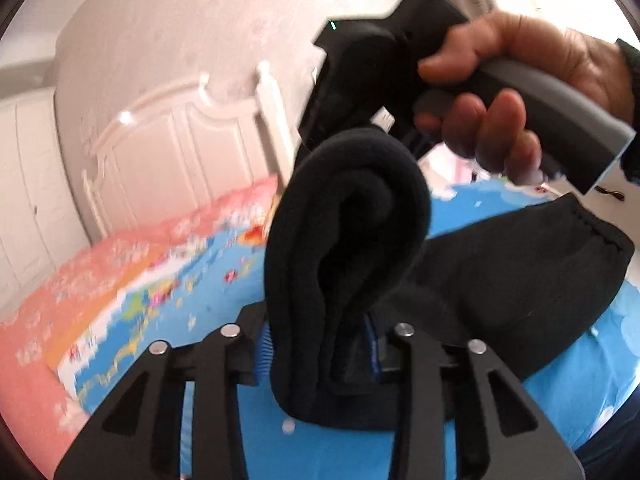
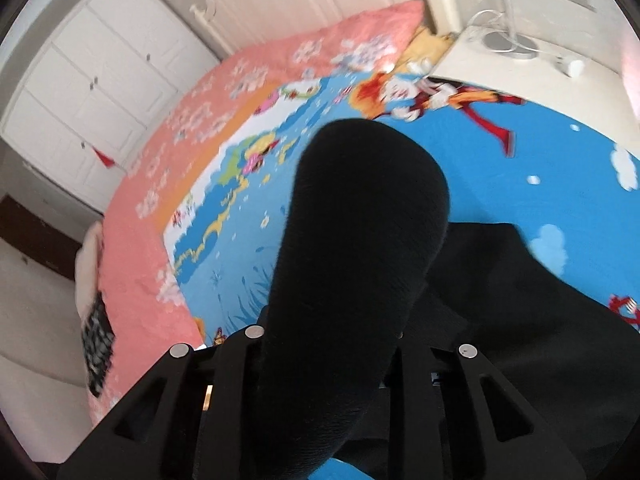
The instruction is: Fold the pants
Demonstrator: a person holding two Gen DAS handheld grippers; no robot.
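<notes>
I hold one pair of black pants (image 1: 344, 240) with two grippers: my left gripper (image 1: 320, 352) has its jaws closed on a thick rolled fold, my right gripper (image 2: 328, 360) likewise clamps cloth (image 2: 360, 240), both lifted above the one bed (image 2: 520, 168).

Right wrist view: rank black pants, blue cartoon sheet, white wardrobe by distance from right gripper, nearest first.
1. black pants: clamped in the right gripper, rising centre frame.
2. blue cartoon sheet: on the bed beneath and beyond the pants.
3. white wardrobe: against the wall, upper left, past the bed.
</notes>
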